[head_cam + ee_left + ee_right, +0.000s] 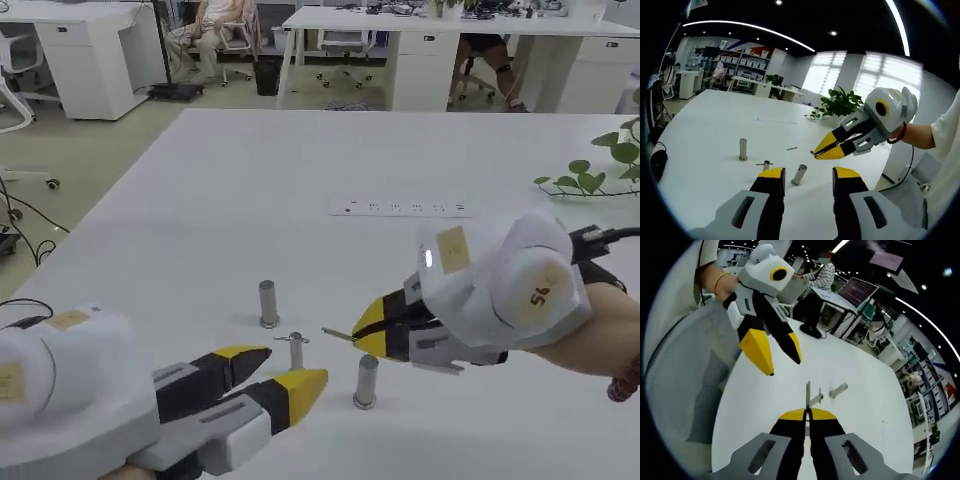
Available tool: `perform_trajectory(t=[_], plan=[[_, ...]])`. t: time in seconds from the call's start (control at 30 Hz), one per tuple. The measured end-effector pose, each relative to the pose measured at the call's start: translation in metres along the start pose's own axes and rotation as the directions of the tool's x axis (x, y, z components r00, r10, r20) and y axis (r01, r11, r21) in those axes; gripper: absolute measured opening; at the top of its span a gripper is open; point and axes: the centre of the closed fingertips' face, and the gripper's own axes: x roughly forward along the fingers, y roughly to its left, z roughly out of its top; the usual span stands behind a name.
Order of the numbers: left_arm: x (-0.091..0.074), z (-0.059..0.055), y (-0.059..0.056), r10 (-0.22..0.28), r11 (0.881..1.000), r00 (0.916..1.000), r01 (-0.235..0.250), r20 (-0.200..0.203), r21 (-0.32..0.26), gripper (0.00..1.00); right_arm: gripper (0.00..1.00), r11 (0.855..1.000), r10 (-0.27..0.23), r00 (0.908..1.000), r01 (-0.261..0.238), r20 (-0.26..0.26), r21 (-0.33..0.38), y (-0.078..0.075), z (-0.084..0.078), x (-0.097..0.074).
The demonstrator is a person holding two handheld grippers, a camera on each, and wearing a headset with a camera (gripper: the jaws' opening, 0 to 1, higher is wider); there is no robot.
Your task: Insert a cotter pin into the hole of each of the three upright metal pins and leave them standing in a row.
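Three short metal pins stand upright on the white table: a far left pin (268,303), a middle pin (296,351) and a near right pin (367,381). The middle pin (766,165) has a cotter pin crosswise through its top. My right gripper (362,335) is shut on a thin cotter pin (338,334), whose tip points left toward the middle pin. In the right gripper view the cotter pin (808,392) sticks out between the shut jaws. My left gripper (288,368) is open just in front of the pins, holding nothing. Another loose cotter pin (791,148) lies on the table.
A white power strip (400,208) lies farther back on the table (250,180). A green plant (605,165) stands at the right edge. Desks, chairs and seated people are in the room beyond the table.
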Motion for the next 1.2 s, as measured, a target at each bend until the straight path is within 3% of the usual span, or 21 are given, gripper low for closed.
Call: perform_trajectory(t=[0.13,0.33,0.7,1.2], plan=[[0.001,0.001,-0.003,-0.023,0.996,0.9995,0.025,0.020,-0.081,0.29,0.02,1.000,0.014,0.9998,-0.014,0.016,-0.012,0.008,0.008,0.003],[0.001,0.000,-0.005,-0.036,0.990,0.9991,0.038,0.021,-0.138,0.23,0.02,0.998,0.031,0.9993,-0.029,0.021,-0.051,0.018,0.017,0.007],[0.003,-0.004,-0.013,-0.050,0.980,0.9987,0.051,0.014,-0.191,0.13,0.02,0.996,0.055,0.9972,-0.051,0.050,-0.073,0.030,0.032,0.011],[-0.001,-0.014,-0.005,-0.022,0.979,0.9995,0.017,-0.021,-0.204,0.01,0.02,0.997,0.051,0.9972,-0.048,0.054,-0.064,0.035,0.037,0.010]])
